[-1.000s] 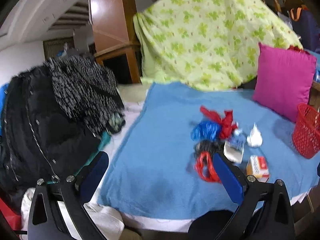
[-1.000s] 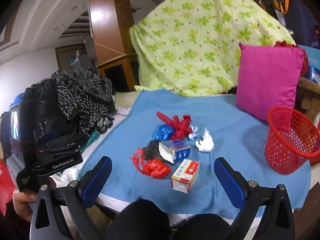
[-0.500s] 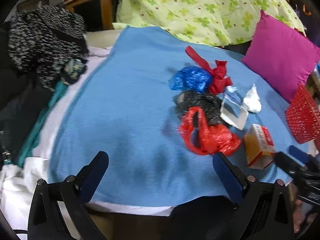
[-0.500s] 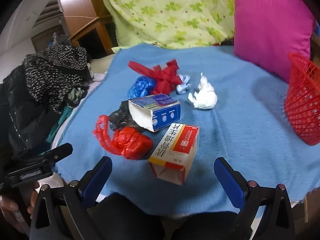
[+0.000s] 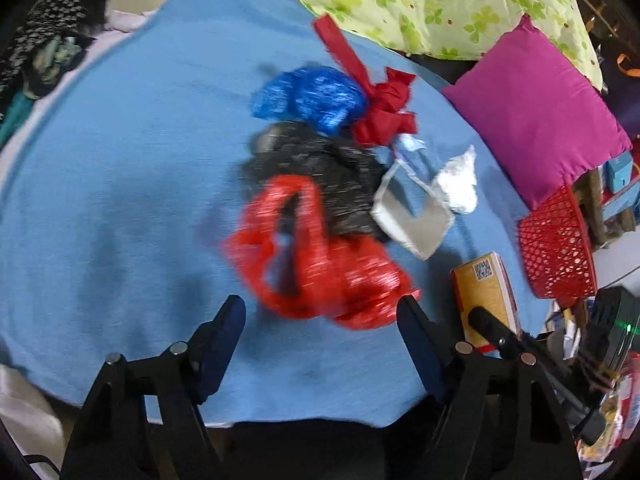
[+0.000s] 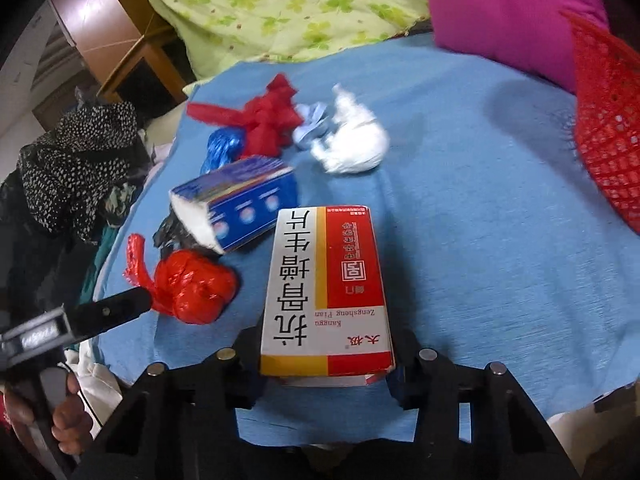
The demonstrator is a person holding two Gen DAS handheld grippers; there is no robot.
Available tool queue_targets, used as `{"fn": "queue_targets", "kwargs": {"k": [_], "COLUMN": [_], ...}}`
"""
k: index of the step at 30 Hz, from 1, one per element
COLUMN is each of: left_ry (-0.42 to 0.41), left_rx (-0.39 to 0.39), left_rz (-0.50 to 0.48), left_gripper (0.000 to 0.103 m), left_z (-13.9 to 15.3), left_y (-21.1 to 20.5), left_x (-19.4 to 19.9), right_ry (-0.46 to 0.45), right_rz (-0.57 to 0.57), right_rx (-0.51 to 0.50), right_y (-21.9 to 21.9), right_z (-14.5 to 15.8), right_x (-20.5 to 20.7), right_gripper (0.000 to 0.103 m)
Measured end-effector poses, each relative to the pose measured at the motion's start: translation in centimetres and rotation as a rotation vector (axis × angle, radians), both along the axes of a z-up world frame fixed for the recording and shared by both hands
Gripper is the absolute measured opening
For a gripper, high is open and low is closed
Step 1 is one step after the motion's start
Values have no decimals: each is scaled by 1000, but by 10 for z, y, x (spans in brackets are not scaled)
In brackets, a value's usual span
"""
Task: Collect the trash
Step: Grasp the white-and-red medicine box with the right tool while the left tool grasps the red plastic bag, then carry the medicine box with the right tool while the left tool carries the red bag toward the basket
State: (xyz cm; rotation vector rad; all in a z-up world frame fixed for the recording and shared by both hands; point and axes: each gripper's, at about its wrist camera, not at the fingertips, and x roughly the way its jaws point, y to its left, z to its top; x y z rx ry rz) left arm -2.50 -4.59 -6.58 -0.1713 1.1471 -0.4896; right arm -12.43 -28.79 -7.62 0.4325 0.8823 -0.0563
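On the blue blanket (image 5: 120,200) lies a pile of trash. A crumpled red plastic bag (image 5: 320,272) sits just ahead of my left gripper (image 5: 320,312), between its fingertips. Those jaws are closing and the pads do not press on the bag. My right gripper (image 6: 326,340) is closing on a white, red and yellow medicine box (image 6: 324,280), with both fingers against its sides. Behind lie a black bag (image 5: 320,172), a blue bag (image 5: 312,100), a knotted red bag (image 5: 384,116), an open blue carton (image 6: 240,208) and a white tissue wad (image 6: 352,144).
A red mesh basket (image 6: 608,128) stands at the right edge of the blanket beside a pink cushion (image 5: 536,120). A green floral cover (image 6: 280,4) is heaped behind. Dark clothes (image 6: 76,168) lie at the left. A person's hand (image 6: 68,420) holds the left gripper.
Both grippers came down and forward toward the pile. The left jaws narrowed around the red bag. The right jaws closed from wide open onto the medicine box.
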Motion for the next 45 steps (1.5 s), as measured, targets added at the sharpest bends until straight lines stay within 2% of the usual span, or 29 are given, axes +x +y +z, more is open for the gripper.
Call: {"fn": "queue_targets", "kwargs": {"k": [1, 3, 6, 7, 8, 12, 15, 21, 24, 27, 30, 34, 40, 42, 44, 45], "left_ry": [4, 17, 48, 41, 32, -5, -48, -105, -171, -166, -201, -274, -419, -447, -467, -473], "left_rx": [1, 3, -17, -20, -16, 5, 18, 9, 44, 22, 20, 4, -12, -4, 22, 48], "left_rz": [-1, -2, 13, 27, 34, 45, 44, 30, 7, -3, -21, -91, -257, -286, -273, -258], "left_gripper": [73, 56, 46, 45, 39, 12, 8, 7, 7, 6, 6, 5, 5, 5, 6, 14], "left_z": [-2, -7, -16, -16, -15, 0, 15, 40, 54, 63, 80, 116, 180, 187, 185, 179], "left_y": [-5, -16, -25, -25, -25, -19, -13, -10, -16, -21, -29, -56, -115, -125, -124, -121], "left_x": [2, 5, 9, 8, 6, -5, -16, -31, -39, -38, -43, -52, -70, -72, -75, -75], "right_ry": [-9, -23, -52, -67, -79, -141, -205, -323, -373, -416, -455, -503, -501, -507, -508, -506], "right_rz": [-6, -6, 2, 6, 9, 7, -3, -31, -53, -80, -109, -169, -280, -300, -307, -306], "right_rx": [10, 32, 26, 20, 17, 28, 42, 25, 11, -10, -27, -46, -88, -85, -93, -87], "right_y": [-6, -12, -18, -20, -22, -32, -40, -55, -66, -76, -90, -117, -162, -173, -179, -180], "right_z": [0, 2, 7, 11, 14, 29, 46, 85, 103, 119, 135, 159, 175, 177, 174, 172], "right_x": [-3, -7, -16, -19, -23, -36, -45, -71, -83, -97, -112, -131, -153, -162, -171, -174], "right_gripper": [50, 50, 50, 49, 49, 49, 49, 49, 49, 49, 49, 49, 49, 49, 49, 49]}}
